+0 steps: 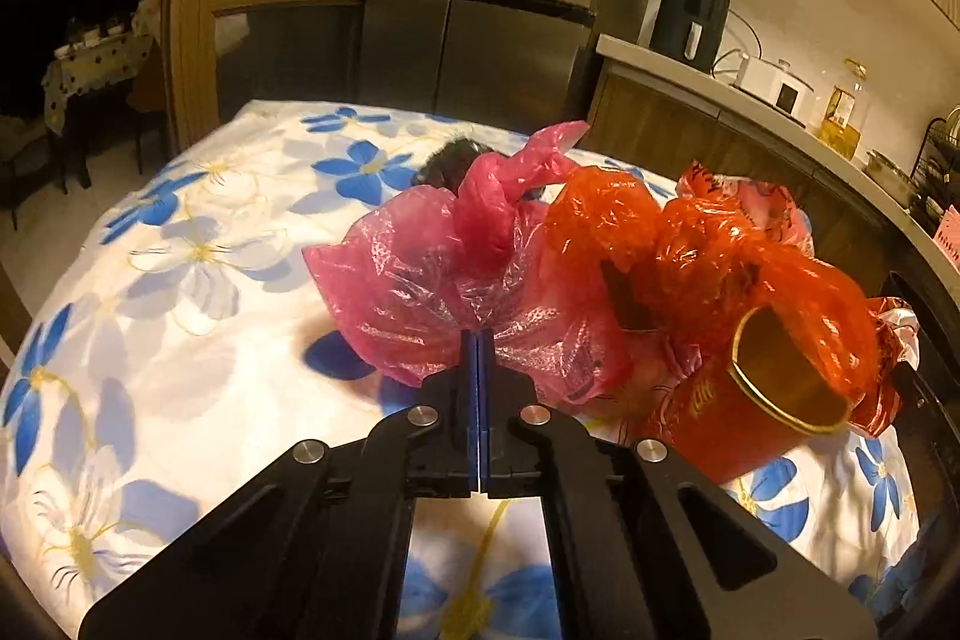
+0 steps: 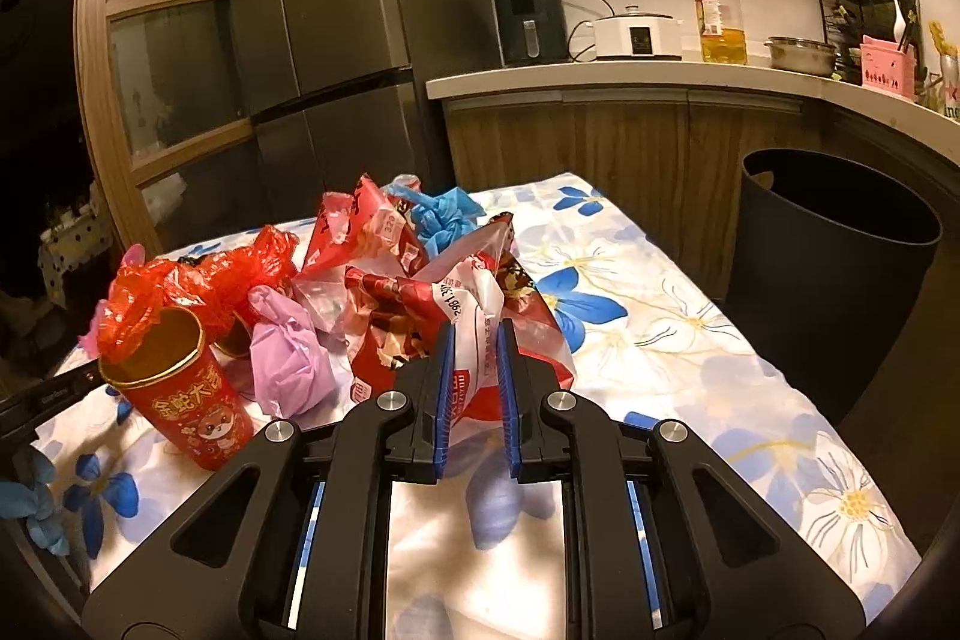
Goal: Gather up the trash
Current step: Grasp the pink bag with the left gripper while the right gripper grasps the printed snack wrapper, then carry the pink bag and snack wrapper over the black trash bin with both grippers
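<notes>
A heap of trash lies on the flower-print tablecloth (image 1: 180, 280). My left gripper (image 1: 478, 337) is shut, its tips pinching the near edge of a crumpled pink plastic bag (image 1: 420, 274). To its right lie an orange-red plastic bag (image 1: 660, 232) and a red paper cup (image 1: 750, 400) tipped on its side. My right gripper (image 2: 477, 340) is shut on a white and red snack wrapper (image 2: 474, 292), which stands up between the blue pads. To the left of that wrapper are a purple bag (image 2: 288, 352), the red cup (image 2: 186, 400), and at the back a blue bag (image 2: 438, 211).
A black trash bin (image 2: 828, 268) stands on the floor off the table's right edge. Behind are a steel fridge (image 2: 336, 10) and a counter (image 2: 600, 79) with appliances, an oil bottle and a dish rack. A dark bag (image 1: 450, 163) lies behind the pink one.
</notes>
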`<act>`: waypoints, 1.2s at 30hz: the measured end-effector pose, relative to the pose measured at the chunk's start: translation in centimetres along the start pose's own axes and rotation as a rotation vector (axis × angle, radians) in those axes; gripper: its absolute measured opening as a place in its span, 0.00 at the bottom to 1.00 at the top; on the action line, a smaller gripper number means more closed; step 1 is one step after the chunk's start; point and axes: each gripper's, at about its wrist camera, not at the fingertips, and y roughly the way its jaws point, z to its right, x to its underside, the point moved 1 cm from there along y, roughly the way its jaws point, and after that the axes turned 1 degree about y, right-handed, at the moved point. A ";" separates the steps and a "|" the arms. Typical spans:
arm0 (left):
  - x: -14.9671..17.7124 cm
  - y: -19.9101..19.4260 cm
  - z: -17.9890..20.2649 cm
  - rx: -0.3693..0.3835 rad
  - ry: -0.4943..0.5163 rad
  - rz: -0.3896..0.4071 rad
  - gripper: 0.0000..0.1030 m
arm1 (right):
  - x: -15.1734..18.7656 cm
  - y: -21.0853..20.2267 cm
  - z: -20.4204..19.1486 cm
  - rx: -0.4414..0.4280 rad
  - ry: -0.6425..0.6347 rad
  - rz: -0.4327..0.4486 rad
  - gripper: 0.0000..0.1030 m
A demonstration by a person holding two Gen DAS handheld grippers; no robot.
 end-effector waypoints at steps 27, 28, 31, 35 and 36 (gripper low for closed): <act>-1.4 -11.8 6.7 0.141 0.082 0.256 0.00 | -1.4 -8.9 3.6 -0.005 0.066 0.143 0.10; -1.4 -11.8 7.6 0.157 0.093 0.255 0.00 | -1.3 -9.2 3.9 0.000 0.069 0.147 0.10; -1.3 -11.5 10.4 0.204 0.132 0.254 0.00 | -1.4 -9.8 5.0 0.019 0.081 0.154 0.10; -0.9 -11.0 13.7 0.269 0.174 0.240 0.00 | -1.5 -10.5 6.7 0.050 0.092 0.168 0.10; -0.7 -10.8 14.4 0.279 0.182 0.238 0.00 | -1.6 -10.7 7.0 0.057 0.095 0.172 0.10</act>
